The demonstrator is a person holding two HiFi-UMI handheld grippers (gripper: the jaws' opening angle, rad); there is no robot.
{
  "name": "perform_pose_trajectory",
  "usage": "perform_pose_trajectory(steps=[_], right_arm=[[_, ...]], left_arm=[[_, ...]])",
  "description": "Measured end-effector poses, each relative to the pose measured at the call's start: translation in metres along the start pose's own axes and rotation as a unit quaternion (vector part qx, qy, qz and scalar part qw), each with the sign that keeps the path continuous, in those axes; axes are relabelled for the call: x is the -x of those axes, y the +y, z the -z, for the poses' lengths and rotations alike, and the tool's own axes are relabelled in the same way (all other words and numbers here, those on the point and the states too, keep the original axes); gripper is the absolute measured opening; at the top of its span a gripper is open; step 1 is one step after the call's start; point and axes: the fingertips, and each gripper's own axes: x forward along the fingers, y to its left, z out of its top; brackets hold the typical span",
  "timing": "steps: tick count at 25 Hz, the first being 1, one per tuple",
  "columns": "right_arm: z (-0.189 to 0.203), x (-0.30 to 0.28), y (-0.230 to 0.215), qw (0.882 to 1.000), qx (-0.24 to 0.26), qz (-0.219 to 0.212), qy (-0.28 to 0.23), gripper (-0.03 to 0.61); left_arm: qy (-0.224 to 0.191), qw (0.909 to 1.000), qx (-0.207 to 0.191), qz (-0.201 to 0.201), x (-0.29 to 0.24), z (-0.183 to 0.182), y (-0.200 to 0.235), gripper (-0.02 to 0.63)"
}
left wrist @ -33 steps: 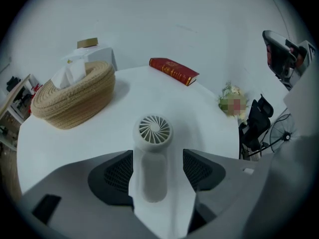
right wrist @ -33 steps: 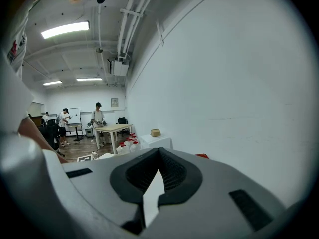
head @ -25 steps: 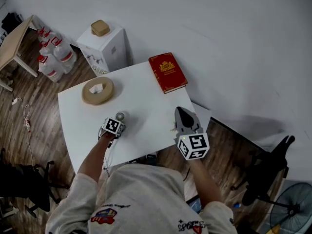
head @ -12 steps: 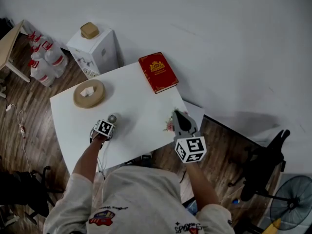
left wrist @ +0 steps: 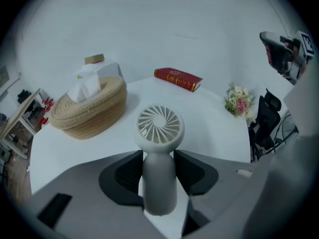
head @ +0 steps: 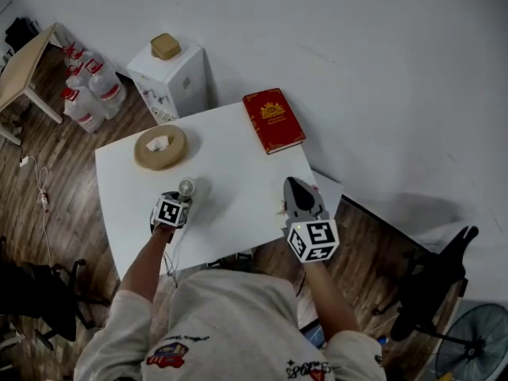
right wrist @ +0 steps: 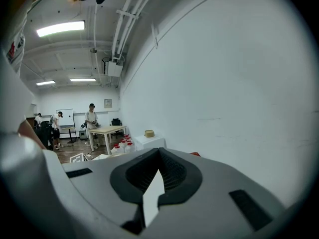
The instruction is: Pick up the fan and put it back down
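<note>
A small white hand-held fan stands upright between the jaws of my left gripper. The jaws have just been closing, and their pads now press on its handle. In the head view the fan and my left gripper are over the near left part of the white table. The fan's foot seems a little off the tabletop. My right gripper hovers at the table's near right edge, shut with nothing in it, its jaw tips meeting.
A woven basket with tissue sits at the table's far left, a red book at the far right corner, a small flower bunch near the right edge. Beyond stand a white cabinet, water bottles and a floor fan.
My left gripper has shut on the fan's handle and drawn slightly back towards me with it. My right gripper has stayed where it was.
</note>
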Motion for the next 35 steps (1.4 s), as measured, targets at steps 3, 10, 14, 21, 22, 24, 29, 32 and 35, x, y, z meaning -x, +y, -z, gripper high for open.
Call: perform_pose_trajectory(steps=[3, 10, 14, 21, 22, 24, 29, 32, 35], right_arm=[[-0.004, -0.01, 0.01, 1.0, -0.003, -0.016, -0.004, -0.009], [-0.017, -0.039, 0.045, 0.998, 0.004, -0.062, -0.016, -0.009], [-0.029, -0.056, 0.059, 0.997, 0.002, -0.081, -0.019, -0.009], [-0.043, -0.082, 0.077, 0.994, -0.003, -0.107, -0.03, -0.009], [-0.044, -0.084, 0.078, 0.994, -0.003, -0.109, -0.03, -0.009], [-0.047, -0.087, 0.083, 0.993, -0.001, -0.114, -0.03, -0.009], [-0.052, -0.098, 0.09, 0.991, 0.002, -0.127, -0.032, -0.009], [-0.051, -0.101, 0.09, 0.991, 0.001, -0.13, -0.031, -0.009], [-0.05, -0.1, 0.09, 0.991, 0.001, -0.132, -0.03, -0.009]], left_arm=[[-0.063, 0.9976, 0.006, -0.026, 0.029, -0.02, 0.009, 0.187], [-0.187, 0.9783, 0.054, -0.071, 0.102, -0.048, 0.034, 0.187], [-0.253, 0.9609, 0.071, -0.087, 0.15, -0.071, 0.044, 0.187], [-0.325, 0.936, 0.08, -0.109, 0.222, -0.108, 0.057, 0.187], [-0.338, 0.9313, 0.08, -0.111, 0.232, -0.113, 0.058, 0.187], [-0.361, 0.9221, 0.077, -0.116, 0.254, -0.124, 0.059, 0.187], [-0.418, 0.8979, 0.06, -0.125, 0.305, -0.151, 0.055, 0.187], [-0.45, 0.8823, 0.048, -0.128, 0.326, -0.163, 0.051, 0.187], [-0.465, 0.8751, 0.04, -0.127, 0.335, -0.168, 0.048, 0.187]])
